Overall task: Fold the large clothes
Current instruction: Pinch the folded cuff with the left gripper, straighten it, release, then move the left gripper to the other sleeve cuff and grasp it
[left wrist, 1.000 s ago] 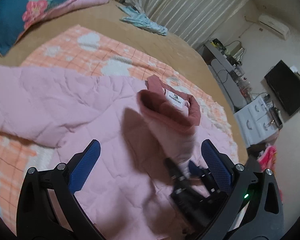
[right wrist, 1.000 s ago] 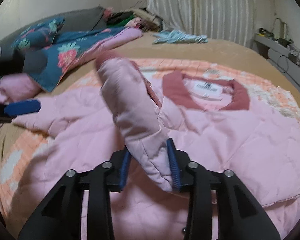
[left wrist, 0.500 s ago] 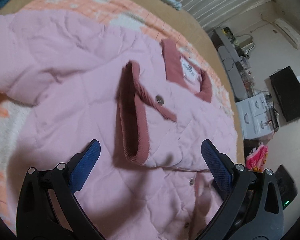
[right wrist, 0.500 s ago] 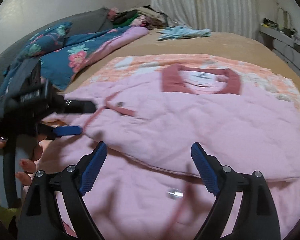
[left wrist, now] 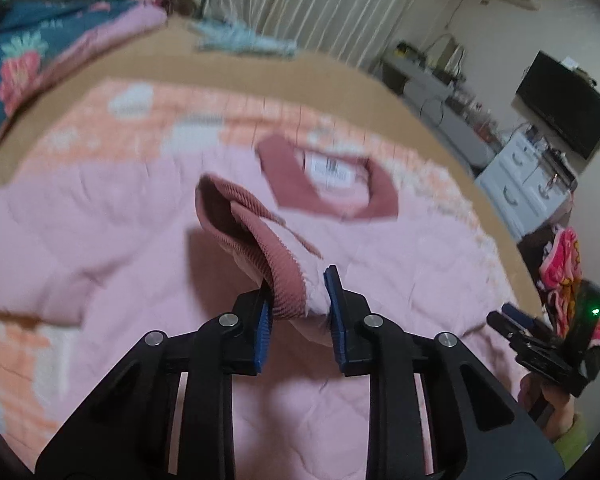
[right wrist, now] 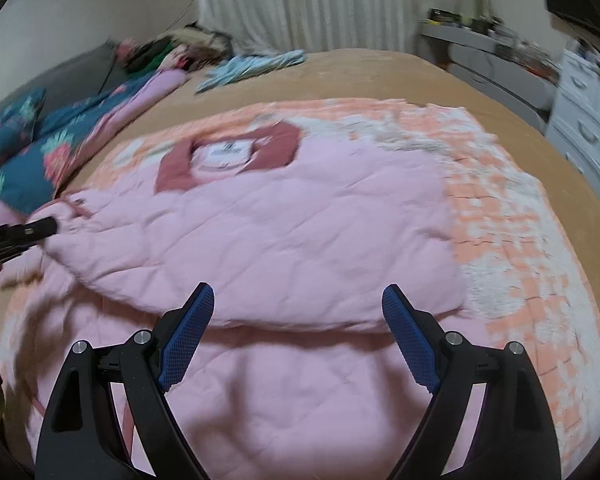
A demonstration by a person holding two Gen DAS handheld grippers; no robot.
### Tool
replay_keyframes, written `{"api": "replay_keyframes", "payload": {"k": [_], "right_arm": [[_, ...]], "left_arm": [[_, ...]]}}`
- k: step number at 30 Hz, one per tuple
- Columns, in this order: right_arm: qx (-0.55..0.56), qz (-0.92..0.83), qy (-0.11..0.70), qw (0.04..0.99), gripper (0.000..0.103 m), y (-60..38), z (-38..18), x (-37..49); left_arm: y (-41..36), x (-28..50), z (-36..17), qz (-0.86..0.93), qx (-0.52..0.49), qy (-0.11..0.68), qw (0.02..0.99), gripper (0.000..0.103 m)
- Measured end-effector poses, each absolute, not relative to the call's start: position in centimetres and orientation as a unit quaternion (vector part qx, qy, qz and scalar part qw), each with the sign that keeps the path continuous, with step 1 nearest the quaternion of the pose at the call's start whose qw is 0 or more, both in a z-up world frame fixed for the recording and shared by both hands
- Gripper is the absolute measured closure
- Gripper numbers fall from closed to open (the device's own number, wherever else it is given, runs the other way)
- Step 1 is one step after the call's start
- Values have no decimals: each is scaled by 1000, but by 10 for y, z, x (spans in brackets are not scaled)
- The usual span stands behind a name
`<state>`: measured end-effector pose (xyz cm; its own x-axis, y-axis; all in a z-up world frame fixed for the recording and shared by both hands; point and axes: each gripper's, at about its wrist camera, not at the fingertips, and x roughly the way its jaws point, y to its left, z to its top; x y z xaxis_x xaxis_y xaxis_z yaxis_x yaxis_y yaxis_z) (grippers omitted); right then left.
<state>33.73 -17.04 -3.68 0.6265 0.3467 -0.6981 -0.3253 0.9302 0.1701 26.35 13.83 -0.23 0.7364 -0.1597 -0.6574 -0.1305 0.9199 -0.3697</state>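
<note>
A large pink quilted jacket (left wrist: 400,248) lies spread on the bed, its dark-rose collar (left wrist: 328,184) and white label at the far side. One sleeve is folded across the chest. Its ribbed rose cuff (left wrist: 268,248) sits between the blue pads of my left gripper (left wrist: 300,280), whose jaws are closing and pressing on it. My right gripper (right wrist: 298,296) stands open over the jacket (right wrist: 260,220) near its right side, with nothing between its fingers. In the right wrist view the left gripper (right wrist: 20,232) shows at the left edge, at the sleeve end.
An orange-and-white checked blanket (right wrist: 520,220) lies under the jacket on a brown bed cover (right wrist: 380,76). A floral blue quilt (left wrist: 20,60) and a light blue garment (right wrist: 252,66) lie at the far side. White drawers (left wrist: 528,184) and a dark screen (left wrist: 564,100) stand beyond the bed's right edge.
My right gripper let go of the sleeve, opened wide and swung off to the right. The sleeve dropped across the jacket, and my left gripper went from wide open to closed on its cuff.
</note>
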Motion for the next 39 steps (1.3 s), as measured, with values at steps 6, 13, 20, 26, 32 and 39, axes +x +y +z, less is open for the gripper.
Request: {"api": "replay_keyframes", "payload": {"k": [6, 13, 20, 26, 32, 39], "right_arm": [[5, 186, 392, 901, 18, -172, -38, 355], [14, 189, 417, 889, 18, -174, -54, 370], [21, 172, 456, 873, 18, -177, -75, 381], [28, 149, 473, 868, 17, -183, -92, 384], [40, 161, 446, 880, 16, -183, -74, 365], [7, 183, 402, 897, 5, -161, -44, 329]], "left_arm": [[139, 270, 4, 17, -163, 358, 919, 86], [144, 278, -47, 53, -140, 419, 896, 86], [147, 274, -74, 66, -135, 444, 883, 84], [150, 272, -79, 69, -142, 454, 877, 73], [155, 259, -65, 81, -139, 454, 876, 43], [172, 229, -48, 103, -151, 440, 879, 9]]}}
